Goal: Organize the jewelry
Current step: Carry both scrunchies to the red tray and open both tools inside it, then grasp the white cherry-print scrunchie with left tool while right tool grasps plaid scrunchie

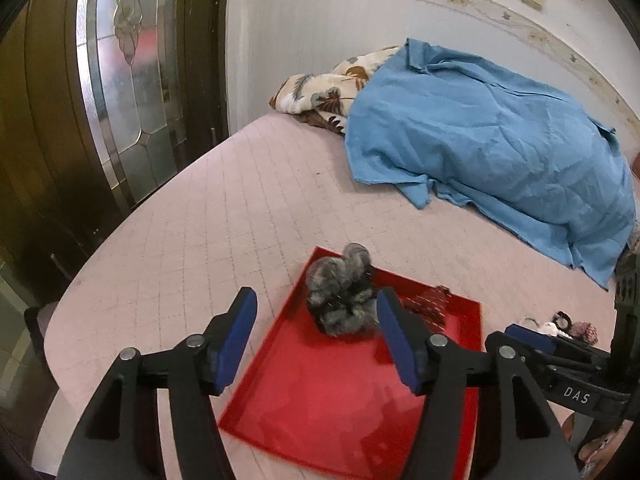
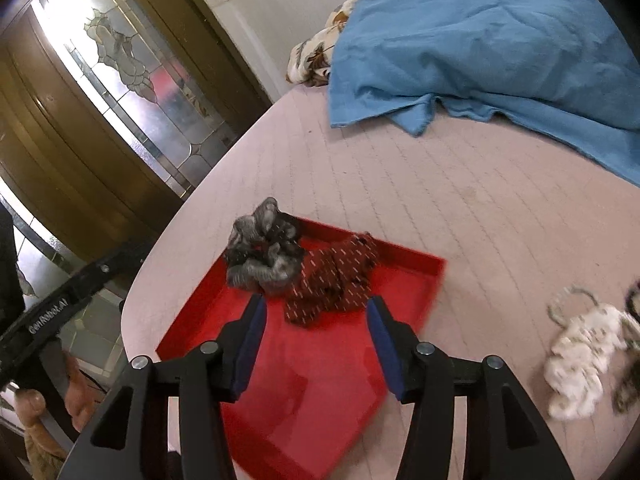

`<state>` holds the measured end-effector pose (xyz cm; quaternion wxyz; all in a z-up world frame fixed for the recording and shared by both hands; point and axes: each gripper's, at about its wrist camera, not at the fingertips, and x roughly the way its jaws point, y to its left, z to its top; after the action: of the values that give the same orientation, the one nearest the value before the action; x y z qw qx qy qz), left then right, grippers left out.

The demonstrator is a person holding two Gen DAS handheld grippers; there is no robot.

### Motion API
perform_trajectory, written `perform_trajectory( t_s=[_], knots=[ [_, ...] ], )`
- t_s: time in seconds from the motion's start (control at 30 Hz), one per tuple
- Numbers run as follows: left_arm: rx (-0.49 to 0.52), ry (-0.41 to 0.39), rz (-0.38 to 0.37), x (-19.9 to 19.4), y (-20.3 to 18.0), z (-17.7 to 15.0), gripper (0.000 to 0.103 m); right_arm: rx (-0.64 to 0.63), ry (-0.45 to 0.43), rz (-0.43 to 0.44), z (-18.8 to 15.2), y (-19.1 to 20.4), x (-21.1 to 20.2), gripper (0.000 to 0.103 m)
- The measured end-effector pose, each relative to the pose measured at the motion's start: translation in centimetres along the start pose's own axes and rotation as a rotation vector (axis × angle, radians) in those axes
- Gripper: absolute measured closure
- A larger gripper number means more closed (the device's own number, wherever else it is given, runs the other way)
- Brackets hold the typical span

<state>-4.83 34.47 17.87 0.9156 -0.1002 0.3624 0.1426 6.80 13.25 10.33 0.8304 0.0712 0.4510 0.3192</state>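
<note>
A red tray (image 1: 360, 408) (image 2: 304, 384) lies on the pink checked table. At its far end sit a grey fuzzy scrunchie (image 1: 340, 292) (image 2: 256, 252) and, beside it, a dark red patterned scrunchie (image 2: 332, 284) (image 1: 428, 304). My left gripper (image 1: 316, 300) hovers open above the tray, just short of the grey scrunchie, with nothing between its blue pads. My right gripper (image 2: 316, 306) is open too, empty, just short of the red scrunchie. To the right of the tray, a white printed scrunchie (image 2: 580, 360) and other small pieces (image 1: 560, 324) lie on the table.
A crumpled blue cloth (image 1: 480, 140) (image 2: 480, 40) covers the far right of the table, over floral fabric (image 1: 320, 92). The table's rounded edge (image 1: 132, 220) runs along the left, with a wooden door with leaded glass (image 1: 120, 80) beyond. A hand (image 2: 76, 392) shows at lower left.
</note>
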Motion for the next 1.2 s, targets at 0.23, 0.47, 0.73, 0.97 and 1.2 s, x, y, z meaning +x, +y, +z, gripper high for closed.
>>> perform_trajectory(
  t_s=[0.23, 0.47, 0.73, 0.97, 1.2],
  knots=[
    [0.072, 0.002, -0.013, -3.3, -3.9, -1.8, 0.037, 0.044, -0.002, -0.058, -3.9, -2.5, -4.2, 0.043],
    [0.183, 0.007, -0.032, -5.9, -8.6, -3.7, 0.032, 0.09, -0.017, -0.135, -7.8, -6.1, -8.4, 0.039],
    [0.266, 0.052, -0.08, -5.5, -13.4, -5.6, 0.029, 0.176, -0.051, -0.213, -11.2, -11.7, -12.9, 0.038],
    [0.29, 0.129, -0.149, -3.1, -17.3, -6.9, 0.029, 0.246, -0.079, -0.303, -13.9, -17.3, -16.5, 0.037],
    [0.261, 0.225, -0.218, 0.8, -20.6, -8.6, 0.023, 0.292, -0.118, -0.403, -15.7, -21.9, -19.8, 0.034]
  ],
)
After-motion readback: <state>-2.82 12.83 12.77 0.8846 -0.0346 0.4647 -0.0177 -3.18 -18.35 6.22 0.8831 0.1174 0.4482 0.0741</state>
